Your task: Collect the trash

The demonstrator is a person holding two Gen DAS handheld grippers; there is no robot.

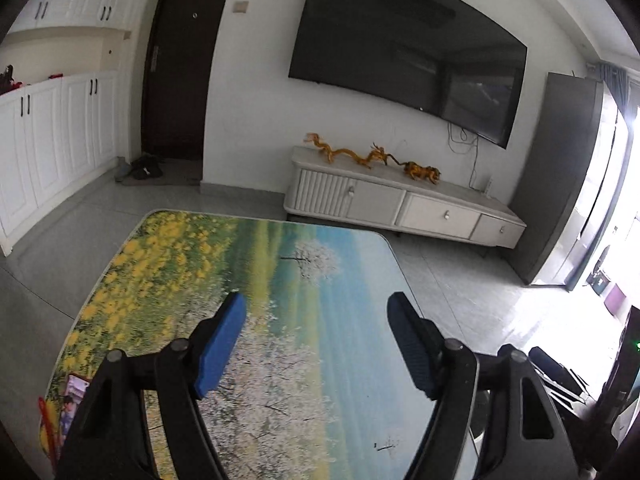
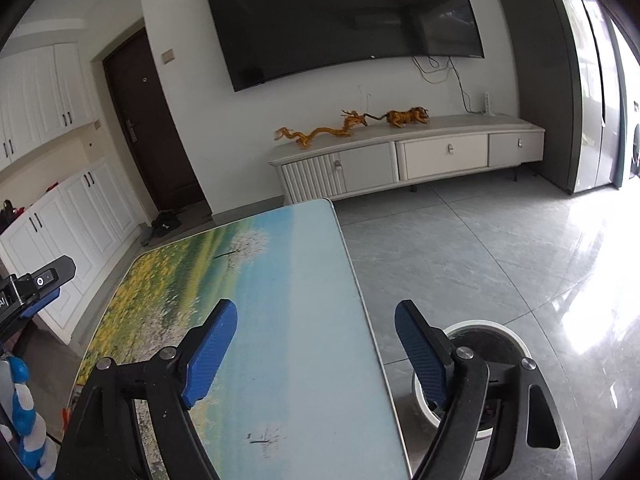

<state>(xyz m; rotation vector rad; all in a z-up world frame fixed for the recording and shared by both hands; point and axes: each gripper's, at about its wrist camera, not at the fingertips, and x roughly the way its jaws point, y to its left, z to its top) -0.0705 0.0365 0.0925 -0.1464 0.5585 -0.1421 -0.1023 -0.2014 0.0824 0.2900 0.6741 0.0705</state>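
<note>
Both tools were seen held above the surface [image 1: 280, 280], its top printed with a glossy landscape of yellow flowers, white blossom and blue water. The left tool [image 1: 316, 312] stood wide, with nothing between its blue ribbed pads [image 1: 220, 344]; the right tool [image 2: 316, 320] stood equally wide and empty, its pads [image 2: 210, 356] spread apart over the lower middle of its frame.

No piece of trash could be made out on the bare part of the surface in either view. The one candidate was a bright, printed packet [image 1: 74, 396], red and pink, glimpsed at the lower left of the left wrist frame, at or just past the surface's near left corner and partly hidden behind the left tool's black arm; whether it lay on the surface or beyond its edge could not be told, nor its long axis. It lay down and to the left of the left tool, so the left hand was judged the nearer.

The bin [image 2: 480, 332], round, white-rimmed and dark inside, stood on the grey tiled floor [image 2: 500, 248] just beside the surface's right edge, at the lower right of the right wrist frame, directly under the right tool's right finger. A blue and white twisted object [image 2: 24, 412] was seen at the lower left of that frame; its nature could not be told.
</note>
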